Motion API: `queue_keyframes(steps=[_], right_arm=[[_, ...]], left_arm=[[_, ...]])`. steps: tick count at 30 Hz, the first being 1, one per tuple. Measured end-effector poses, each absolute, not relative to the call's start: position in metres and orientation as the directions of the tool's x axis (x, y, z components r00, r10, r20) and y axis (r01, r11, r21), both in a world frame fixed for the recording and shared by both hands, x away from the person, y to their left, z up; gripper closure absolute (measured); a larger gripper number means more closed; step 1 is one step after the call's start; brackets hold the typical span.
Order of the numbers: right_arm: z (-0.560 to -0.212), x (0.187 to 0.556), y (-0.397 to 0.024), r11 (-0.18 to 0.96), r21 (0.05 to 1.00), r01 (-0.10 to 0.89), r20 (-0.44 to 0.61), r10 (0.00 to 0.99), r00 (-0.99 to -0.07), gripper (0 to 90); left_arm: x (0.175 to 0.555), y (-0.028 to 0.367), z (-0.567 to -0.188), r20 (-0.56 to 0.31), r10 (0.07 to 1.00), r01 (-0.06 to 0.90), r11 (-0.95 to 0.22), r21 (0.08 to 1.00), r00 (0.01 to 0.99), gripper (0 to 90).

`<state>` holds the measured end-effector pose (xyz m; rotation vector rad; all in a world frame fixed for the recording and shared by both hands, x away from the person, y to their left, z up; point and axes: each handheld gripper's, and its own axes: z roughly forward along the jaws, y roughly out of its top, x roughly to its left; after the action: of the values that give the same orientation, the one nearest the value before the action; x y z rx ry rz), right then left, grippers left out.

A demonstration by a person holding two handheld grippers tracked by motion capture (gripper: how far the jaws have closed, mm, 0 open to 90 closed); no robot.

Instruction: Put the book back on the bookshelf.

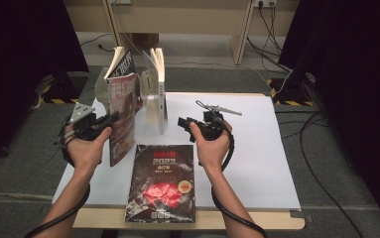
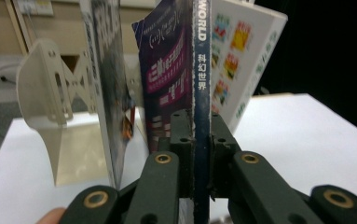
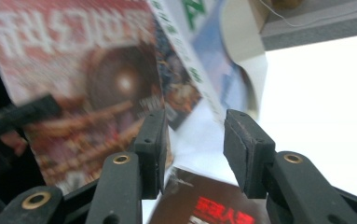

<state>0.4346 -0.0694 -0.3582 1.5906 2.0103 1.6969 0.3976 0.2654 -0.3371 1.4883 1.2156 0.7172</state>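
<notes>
Clamping upright magazine [image 2: 201,93] by spine edge between closed jaws of left gripper [image 2: 199,140], likely for slotting beside books in white rack [image 2: 45,93]. Hovering right gripper [image 3: 195,140], jaws open and empty, above dark book [image 1: 162,183] lying flat on desk [image 1: 257,148].

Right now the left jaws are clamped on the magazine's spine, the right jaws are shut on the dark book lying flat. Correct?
Not quite. The right gripper stands open with nothing between its jaws, as the right gripper view shows; the dark book lies untouched. The left gripper does clamp the magazine at its spine.

Red magazine [image 1: 123,116], white table [image 1: 257,148]
</notes>
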Motion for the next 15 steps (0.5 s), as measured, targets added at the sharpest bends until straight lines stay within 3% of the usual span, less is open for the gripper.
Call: queue_keyframes(steps=[15], right_arm=[[-0.388,0.424,-0.102,-0.148,0.728,0.669,0.535,0.733,-0.42,60.5]], left_arm=[[0.445,0.263,-0.336,-0.107,0.97,0.245,0.051,0.968,0.219,83.2]])
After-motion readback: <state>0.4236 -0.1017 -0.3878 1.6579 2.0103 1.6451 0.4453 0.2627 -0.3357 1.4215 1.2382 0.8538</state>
